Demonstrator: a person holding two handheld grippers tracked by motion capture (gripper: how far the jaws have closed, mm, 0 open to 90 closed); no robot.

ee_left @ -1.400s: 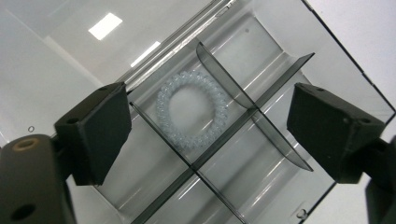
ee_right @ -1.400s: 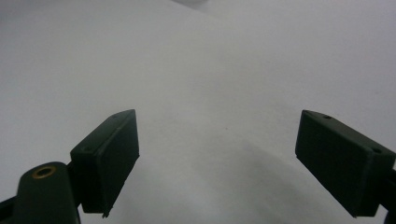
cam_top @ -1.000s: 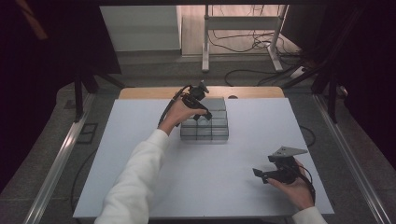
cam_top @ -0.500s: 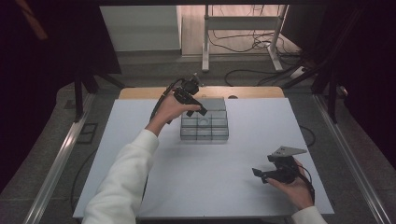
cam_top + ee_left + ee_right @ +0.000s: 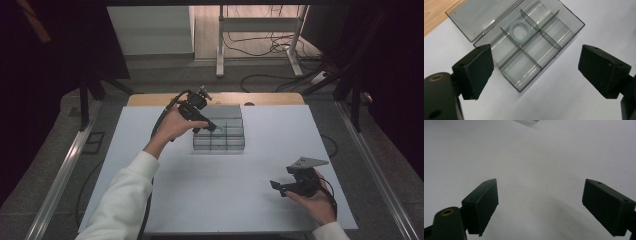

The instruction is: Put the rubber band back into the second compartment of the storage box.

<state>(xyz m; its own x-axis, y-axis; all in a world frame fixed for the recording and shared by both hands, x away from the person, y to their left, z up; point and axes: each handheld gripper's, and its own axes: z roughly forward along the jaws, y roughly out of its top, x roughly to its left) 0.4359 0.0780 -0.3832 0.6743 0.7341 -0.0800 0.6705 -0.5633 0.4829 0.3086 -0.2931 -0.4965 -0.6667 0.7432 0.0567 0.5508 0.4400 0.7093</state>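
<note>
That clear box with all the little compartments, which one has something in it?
In the clear box, only the middle compartment of the row next to the open lid holds something: a pale beaded ring. The other compartments look empty.

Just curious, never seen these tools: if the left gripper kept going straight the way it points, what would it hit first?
Probably the clear divided box. The left gripper, jaws wide open, looks down on its near compartments, which seem empty; the beaded ring lies in a farther one. Depth is hard to judge.
</note>
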